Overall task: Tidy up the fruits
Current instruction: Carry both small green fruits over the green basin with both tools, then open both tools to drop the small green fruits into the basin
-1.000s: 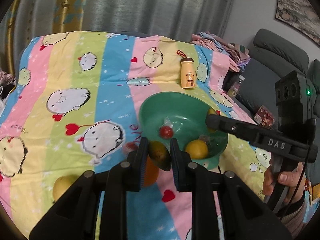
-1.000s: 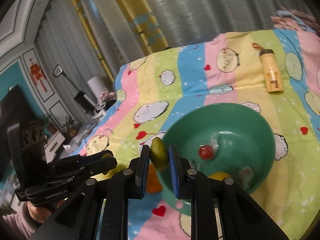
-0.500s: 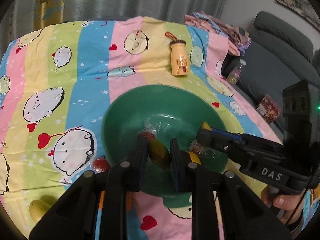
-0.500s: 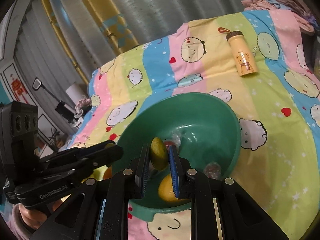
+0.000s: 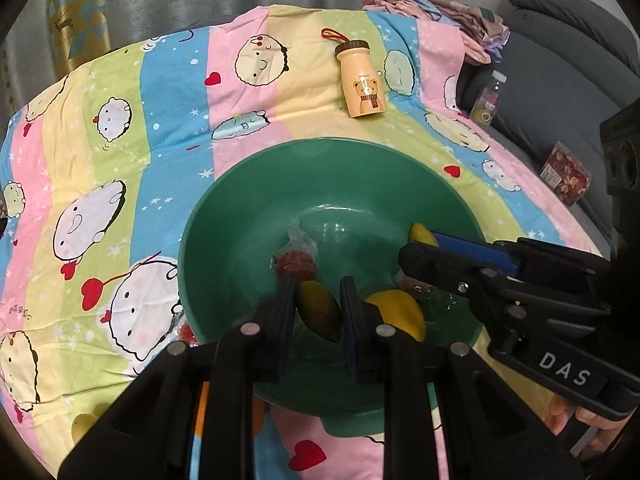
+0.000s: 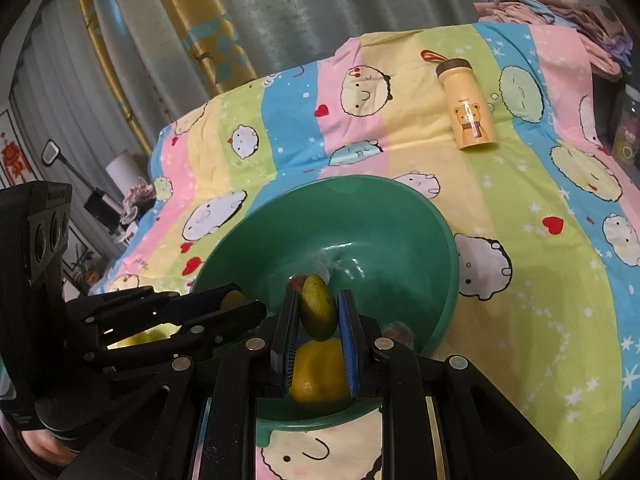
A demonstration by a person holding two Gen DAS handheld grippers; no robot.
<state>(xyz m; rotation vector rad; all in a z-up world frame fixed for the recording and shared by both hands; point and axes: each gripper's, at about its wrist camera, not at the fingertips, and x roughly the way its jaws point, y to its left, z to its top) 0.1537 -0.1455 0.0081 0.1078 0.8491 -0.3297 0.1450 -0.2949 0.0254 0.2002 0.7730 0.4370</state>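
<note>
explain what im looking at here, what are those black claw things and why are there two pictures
The black things are two hand-held grippers, one in each of a person's hands, each carrying its own fisheye camera; so each picture looks along one gripper. The left gripper and the right gripper each hold a green-yellow mango, and, between their jaws above a green bowl. In the bowl lie a yellow fruit and a wrapped red fruit. The bowl sits on a striped cartoon sheet, with a yellow bear bottle lying behind it.

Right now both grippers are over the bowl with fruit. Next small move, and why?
Probably open both and drop. The left gripper and right gripper each pinch a mango inside the green bowl, above the yellow fruit.
</note>
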